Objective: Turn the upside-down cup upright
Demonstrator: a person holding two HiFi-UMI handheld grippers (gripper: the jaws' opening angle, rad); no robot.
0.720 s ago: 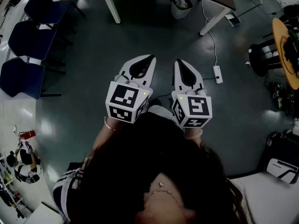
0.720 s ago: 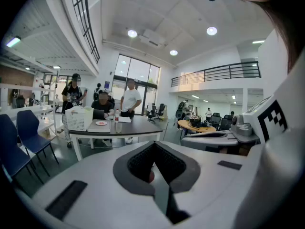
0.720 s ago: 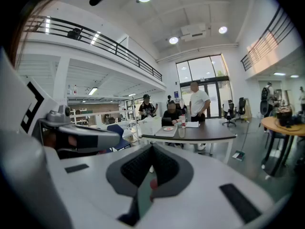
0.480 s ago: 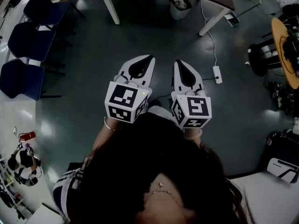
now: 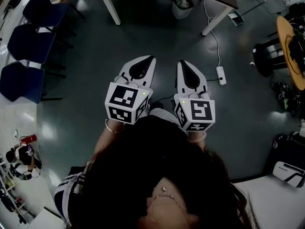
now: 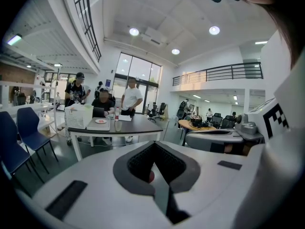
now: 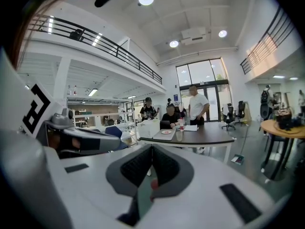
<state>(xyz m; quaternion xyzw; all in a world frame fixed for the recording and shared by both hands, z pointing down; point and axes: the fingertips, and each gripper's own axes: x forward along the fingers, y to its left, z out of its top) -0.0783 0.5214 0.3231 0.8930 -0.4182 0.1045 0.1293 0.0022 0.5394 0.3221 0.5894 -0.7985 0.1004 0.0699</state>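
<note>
A small clear cup [image 6: 118,125] stands on the dark table [image 6: 138,126] several steps ahead, next to a bottle with a red cap; it is too small to tell which way up it is. The right gripper view shows the same cup [image 7: 179,135] on that table [image 7: 209,137]. My left gripper [image 5: 148,59] and right gripper [image 5: 183,63] are held side by side in front of the person's body, above the floor. The left gripper [image 6: 153,144] is shut with nothing in it. The right gripper [image 7: 151,148] is shut and empty too.
A white basket [image 6: 78,116] and a plate [image 6: 100,121] share the table, and people [image 6: 131,99] stand or sit behind it. On the floor are blue chairs [image 5: 28,42] at the left, a bin [image 5: 183,6] under the table and a power strip [image 5: 221,75]. A round orange table [image 5: 291,51] is at the right.
</note>
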